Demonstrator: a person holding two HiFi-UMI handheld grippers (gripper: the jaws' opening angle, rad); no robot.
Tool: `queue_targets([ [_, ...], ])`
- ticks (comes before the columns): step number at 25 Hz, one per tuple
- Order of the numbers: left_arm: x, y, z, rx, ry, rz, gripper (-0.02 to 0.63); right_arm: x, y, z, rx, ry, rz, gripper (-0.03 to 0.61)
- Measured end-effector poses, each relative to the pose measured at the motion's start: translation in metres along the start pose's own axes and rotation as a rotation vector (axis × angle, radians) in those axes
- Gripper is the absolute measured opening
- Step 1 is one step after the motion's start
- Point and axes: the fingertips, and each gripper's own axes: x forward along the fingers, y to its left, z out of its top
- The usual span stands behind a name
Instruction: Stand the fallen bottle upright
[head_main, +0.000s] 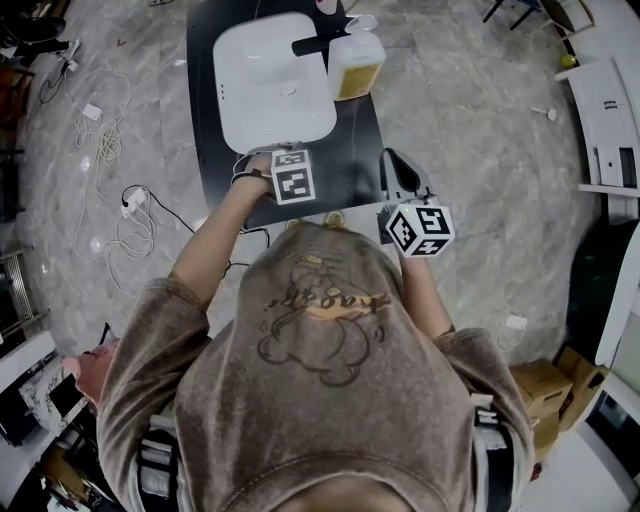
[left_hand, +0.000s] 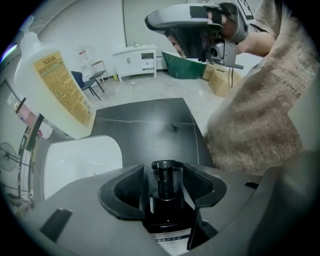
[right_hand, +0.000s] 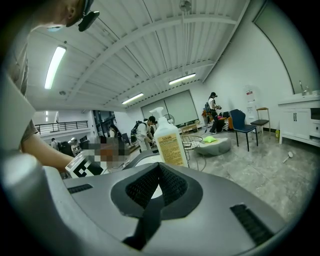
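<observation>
Left gripper (left_hand: 164, 169), a moulded grey plastic shell with black ribbed rubber pads (left_hand: 131, 186), points steeply down over the flat black table top (left_hand: 145, 125); its jaws stand apart, straddling a small dark pump bottle (left_hand: 167, 212); a gap shows between each pad and the slim neck; whether the pads touch the wider body lower down is unclear.

The dark pump bottle is round and glossy, with a black pump head on a narrow stem and a white printed label on the end nearest the gripper; it lies on the table top just beside the near corner of the basin, pump end pointing away from the person, not yet upright.

Right gripper (right_hand: 159, 169), of the same grey shell, is held near level off the table's near right corner; its ribbed pads meet in a closed V with nothing between them; each gripper carries a white cube with black square markers (head_main: 418, 229).

A smooth white rounded-rectangular basin (head_main: 245, 110) sits on the table under a black tap (head_main: 318, 44); just beside it stands a tall translucent plastic bottle with a yellow label (head_main: 356, 62); the grey veined stone floor (head_main: 470, 130) looks polished; the person's brown top (head_main: 330, 330) looks soft and fuzzy.

Counted: two grippers, two marker cubes, one dark bottle, one pale bottle, one basin, one tap.
</observation>
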Motion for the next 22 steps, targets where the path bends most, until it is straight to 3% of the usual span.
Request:
queue_targets([
  [22, 0.017, -0.002, 0.001, 0.050, 0.062, -0.107, 0.185, -0.015, -0.010, -0.001, 0.004, -0.002, -0.068, 0.000],
])
